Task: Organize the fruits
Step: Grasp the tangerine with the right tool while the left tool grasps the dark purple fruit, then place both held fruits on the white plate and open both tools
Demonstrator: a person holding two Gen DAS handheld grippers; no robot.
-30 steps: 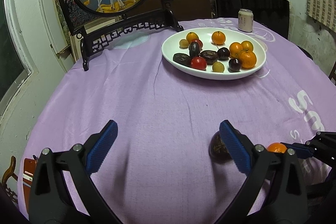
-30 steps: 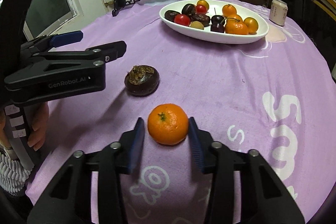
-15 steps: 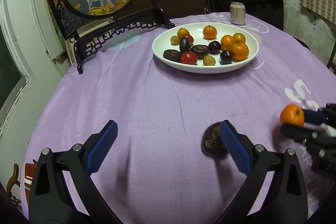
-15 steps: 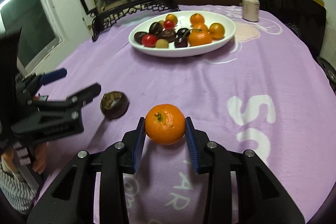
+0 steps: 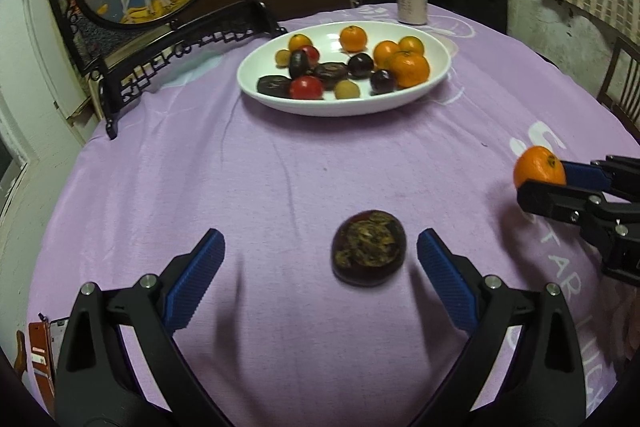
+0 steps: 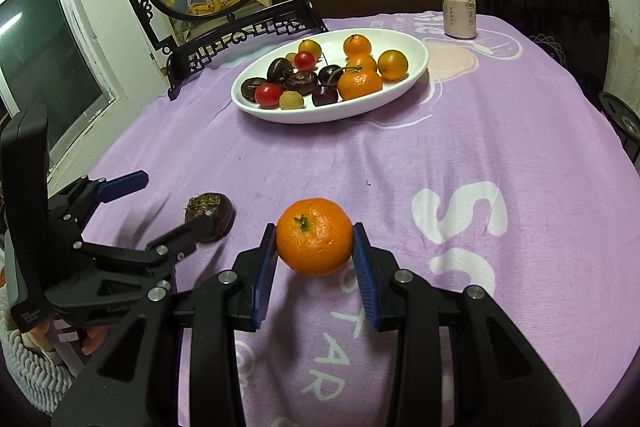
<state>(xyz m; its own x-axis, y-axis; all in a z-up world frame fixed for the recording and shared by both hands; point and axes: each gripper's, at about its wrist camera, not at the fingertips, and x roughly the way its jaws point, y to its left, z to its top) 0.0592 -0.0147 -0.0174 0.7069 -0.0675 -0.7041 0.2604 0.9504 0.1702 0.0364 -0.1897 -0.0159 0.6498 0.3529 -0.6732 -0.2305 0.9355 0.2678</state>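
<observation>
One loose dark round mangosteen [image 5: 368, 247] lies between the spread left claw [image 5: 320, 267]; right claw [image 6: 314, 255] pinches one orange mandarin [image 6: 315, 235]; white oval plate [image 6: 400, 39] holds perhaps fourteen fruits.

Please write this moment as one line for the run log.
right gripper: shut on orange, lifted | left gripper: open around mangosteen on cloth | plate: fruit inside

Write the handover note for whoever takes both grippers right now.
Right gripper: shut on the orange, lifted off the purple cloth.
Left gripper: open, straddling the dark mangosteen, which lies on the cloth, untouched.
Done: most fruit already sits in the white plate at the far side.
Left: carry the orange to the plate, then grip the mangosteen and bring it too.
</observation>
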